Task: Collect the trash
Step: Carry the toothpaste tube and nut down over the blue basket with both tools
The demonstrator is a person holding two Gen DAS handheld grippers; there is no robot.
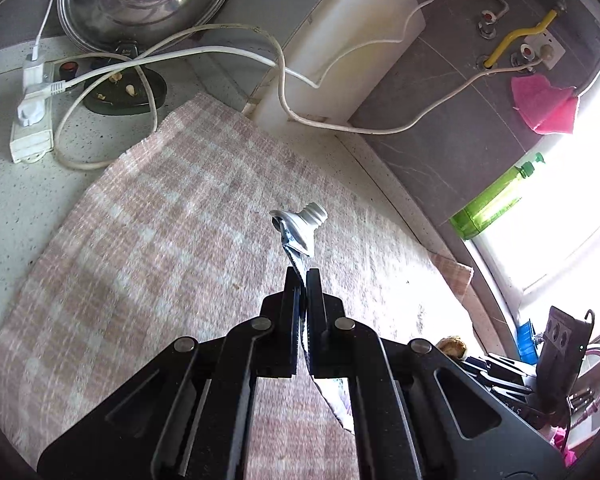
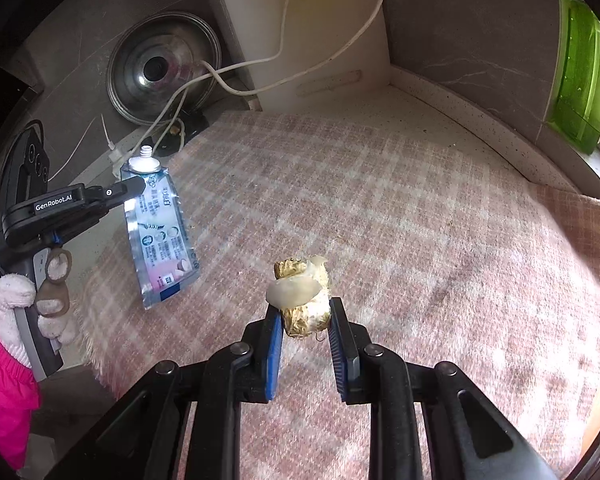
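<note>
Left gripper pinches tube edge-on; right gripper clamps gold wad. Thin hold; tube may slip.

Cloth lies open; cords seemingly clutter the back.

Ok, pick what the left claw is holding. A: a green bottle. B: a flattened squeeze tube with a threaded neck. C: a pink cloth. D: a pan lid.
B: the left claw is shut on the flattened squeeze tube, which hangs clear above the checked cloth.
</note>
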